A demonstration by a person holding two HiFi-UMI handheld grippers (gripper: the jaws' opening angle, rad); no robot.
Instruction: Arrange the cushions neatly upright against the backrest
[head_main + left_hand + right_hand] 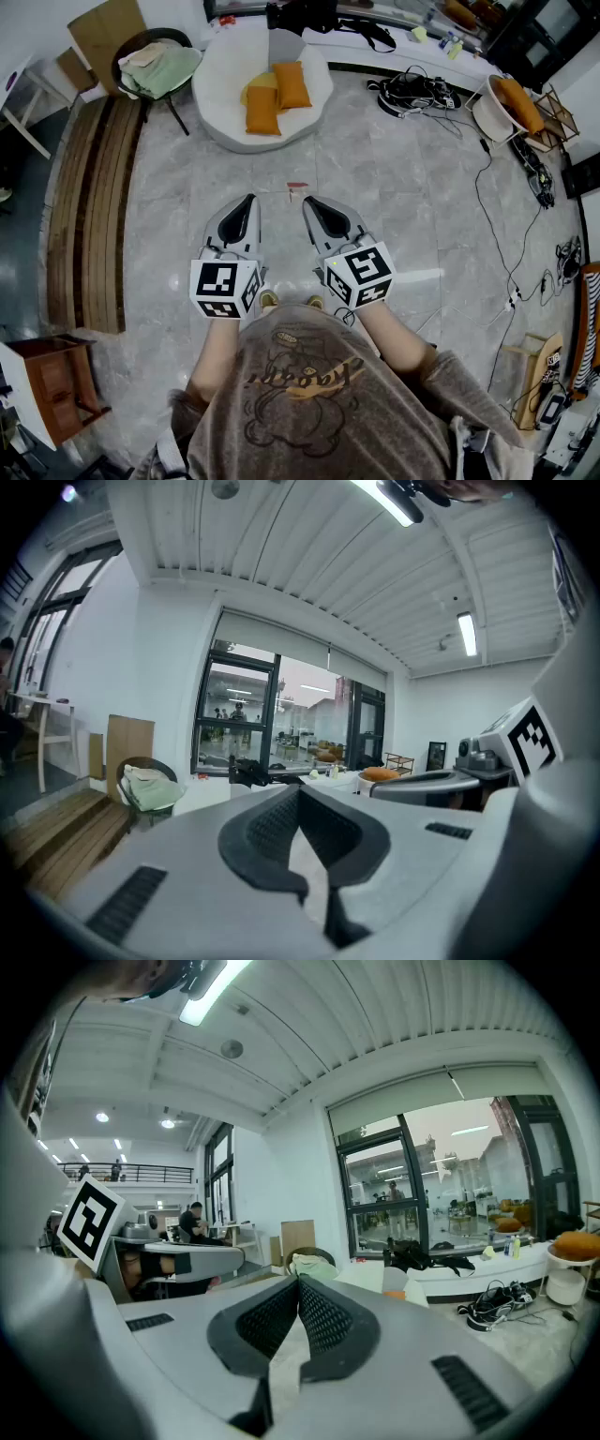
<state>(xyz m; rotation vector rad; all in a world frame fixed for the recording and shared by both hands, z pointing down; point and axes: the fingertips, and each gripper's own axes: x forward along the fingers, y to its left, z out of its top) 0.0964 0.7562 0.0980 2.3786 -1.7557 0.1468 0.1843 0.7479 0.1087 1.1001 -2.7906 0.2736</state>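
Observation:
Two orange cushions (262, 111) (292, 84) lie flat on a round white seat (225, 66) at the far side of the floor, with a yellow cushion (258, 86) partly under them. My left gripper (249, 198) and right gripper (307, 200) are held side by side over the tiled floor, well short of the seat. Both are shut with nothing between the jaws. In the left gripper view the left gripper (300, 787) has its tips meeting, and the same goes for the right gripper (299, 1279) in the right gripper view. There a bit of orange cushion (394, 1294) shows beyond the jaws.
A dark chair with green padding (155, 61) stands left of the seat. Wooden planks (94, 216) run along the left. Cables and a dark bundle (412, 91) lie on the floor at right, near a white chair with an orange cushion (514, 101). A wooden stool (47, 384) is at lower left.

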